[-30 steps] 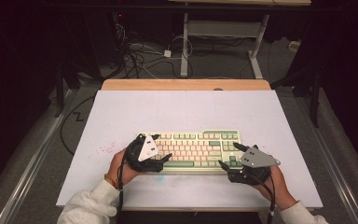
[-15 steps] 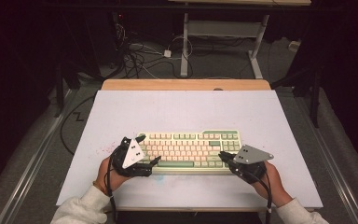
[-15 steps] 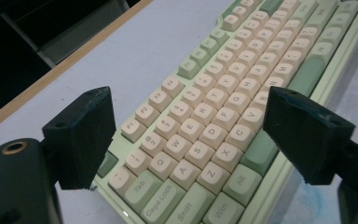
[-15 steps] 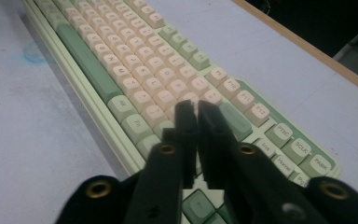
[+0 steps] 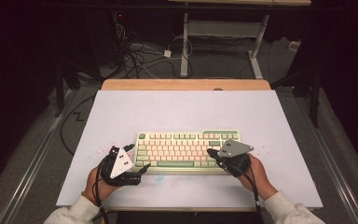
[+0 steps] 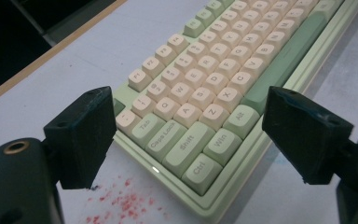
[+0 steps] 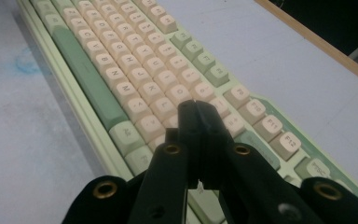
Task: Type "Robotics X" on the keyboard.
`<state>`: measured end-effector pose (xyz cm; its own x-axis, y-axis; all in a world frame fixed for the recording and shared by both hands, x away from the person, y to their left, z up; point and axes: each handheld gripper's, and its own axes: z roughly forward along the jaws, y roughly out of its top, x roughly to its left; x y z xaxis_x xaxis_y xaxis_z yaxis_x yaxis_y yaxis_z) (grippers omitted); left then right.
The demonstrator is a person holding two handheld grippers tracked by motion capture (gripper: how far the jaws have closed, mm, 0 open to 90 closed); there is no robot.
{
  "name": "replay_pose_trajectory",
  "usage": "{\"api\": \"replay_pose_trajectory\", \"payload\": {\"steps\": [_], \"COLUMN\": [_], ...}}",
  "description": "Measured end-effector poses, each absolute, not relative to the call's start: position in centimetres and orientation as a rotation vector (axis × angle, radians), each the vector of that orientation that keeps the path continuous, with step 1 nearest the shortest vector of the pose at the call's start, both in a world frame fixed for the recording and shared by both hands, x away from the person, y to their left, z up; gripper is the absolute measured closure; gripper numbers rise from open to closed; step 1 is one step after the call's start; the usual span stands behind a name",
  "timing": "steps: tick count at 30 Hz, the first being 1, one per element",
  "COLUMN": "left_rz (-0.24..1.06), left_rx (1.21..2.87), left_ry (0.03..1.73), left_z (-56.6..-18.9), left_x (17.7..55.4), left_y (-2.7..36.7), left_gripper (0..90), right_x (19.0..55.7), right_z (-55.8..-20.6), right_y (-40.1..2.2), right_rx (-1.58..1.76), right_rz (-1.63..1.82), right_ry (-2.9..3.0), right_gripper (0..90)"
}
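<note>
On a white tabletop [image 5: 177,109] flecked with red, my left tongs [image 5: 137,161] gape empty, my right tongs [image 5: 211,152] pressed shut, flanking a pale-green keyboard [image 5: 186,150]; cables litter the dark floor [image 5: 140,58].

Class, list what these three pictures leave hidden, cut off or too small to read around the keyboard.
- Keyboard keys at its right end: right gripper view, covered by the shut right gripper.
- Keyboard's far right end: left gripper view, cut off by the top edge.
- Key legends: high view, too small.
- Whether the right gripper's tips touch a key: cannot tell.
- Open left gripper: its body is cut off at the bottom.
</note>
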<state>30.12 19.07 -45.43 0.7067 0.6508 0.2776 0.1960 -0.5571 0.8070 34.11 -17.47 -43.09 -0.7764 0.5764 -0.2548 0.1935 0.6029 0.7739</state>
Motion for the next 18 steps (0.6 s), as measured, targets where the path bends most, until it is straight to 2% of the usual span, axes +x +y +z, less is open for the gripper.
{"api": "replay_pose_trajectory", "payload": {"steps": [18], "left_rz": [0.718], "left_rx": [2.148], "left_ry": [0.667], "left_z": [-46.4], "left_x": [29.4], "left_y": [20.1], "left_gripper": [16.6], "right_x": [37.4], "right_z": [-44.1], "right_y": [-13.2], "right_rx": [0.597], "right_rz": [1.006], "right_ry": [2.411], "right_gripper": [90.0]}}
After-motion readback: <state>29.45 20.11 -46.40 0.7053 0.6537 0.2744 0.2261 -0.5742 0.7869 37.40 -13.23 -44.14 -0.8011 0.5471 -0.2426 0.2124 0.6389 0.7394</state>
